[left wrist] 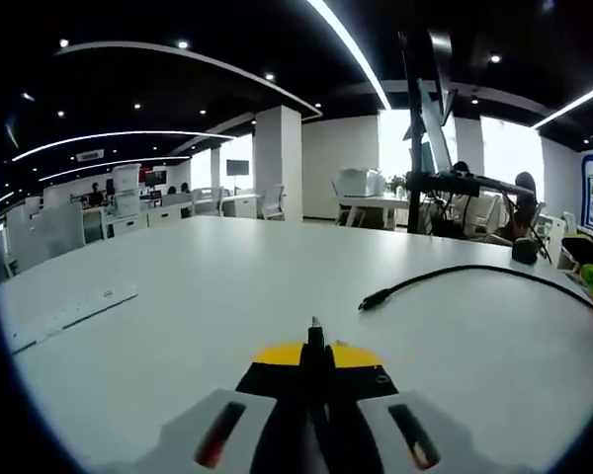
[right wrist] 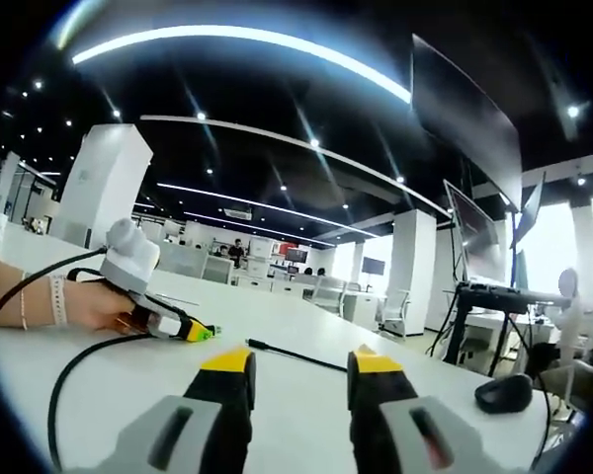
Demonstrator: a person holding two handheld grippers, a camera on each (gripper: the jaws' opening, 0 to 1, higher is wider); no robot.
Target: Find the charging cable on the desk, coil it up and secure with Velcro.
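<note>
My left gripper (left wrist: 314, 348): jaws pressed together, nothing between them, low over the white desk (left wrist: 178, 296). Charging cable (left wrist: 455, 275) lies flat ahead and to the right, connector end nearest me, clear of the tips. My right gripper (right wrist: 301, 367): jaws spread, empty. In the right gripper view the cable (right wrist: 292, 354) lies on the desk just beyond the tips, not touching; my left hand (right wrist: 89, 304) holds the other gripper at left. Mouse (right wrist: 504, 393) at right.

A power strip (left wrist: 69, 316) lies near the desk's (left wrist: 227, 286) left edge; a mouse (right wrist: 504, 393) sits toward its right edge, monitors (right wrist: 479, 237) behind.
</note>
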